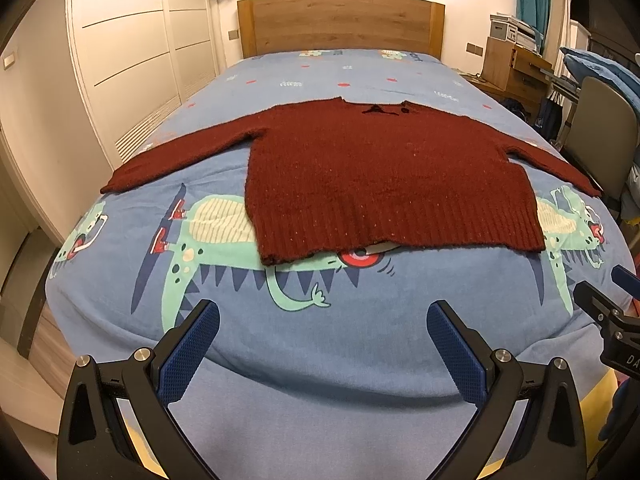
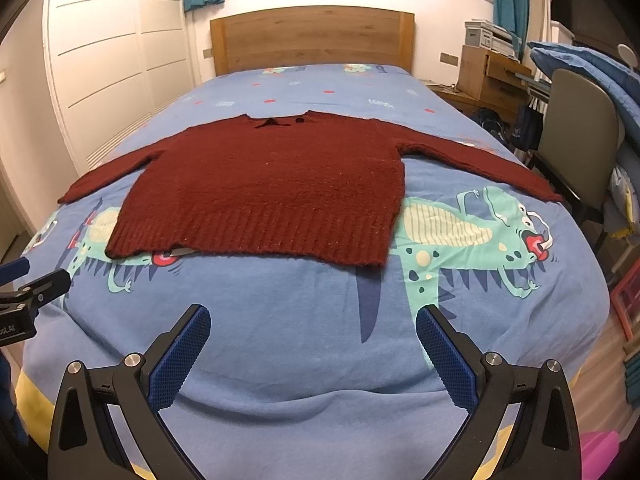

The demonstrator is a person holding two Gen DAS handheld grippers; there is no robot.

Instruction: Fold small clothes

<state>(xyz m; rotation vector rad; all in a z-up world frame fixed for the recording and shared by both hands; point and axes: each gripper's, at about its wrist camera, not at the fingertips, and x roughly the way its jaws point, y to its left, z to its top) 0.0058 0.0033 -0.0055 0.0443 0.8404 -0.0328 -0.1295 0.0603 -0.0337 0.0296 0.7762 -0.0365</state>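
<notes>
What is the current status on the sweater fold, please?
Left gripper open, right gripper open, both short of the garment. Red sweater flat on the bed, sleeves spread, unfolded. Nothing in the way.

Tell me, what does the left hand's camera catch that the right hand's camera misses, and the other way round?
Only the left wrist view shows the right gripper poking in at its right edge, and the dragon print's tail end left of the sweater.

Only the right wrist view shows the left gripper at its left edge, the dragon's head in full, and a pink object at the bottom right.

Both show the dark red sweater lying flat with its sleeves spread on the blue bedspread, the wooden headboard, and an open gripper holding nothing.
</notes>
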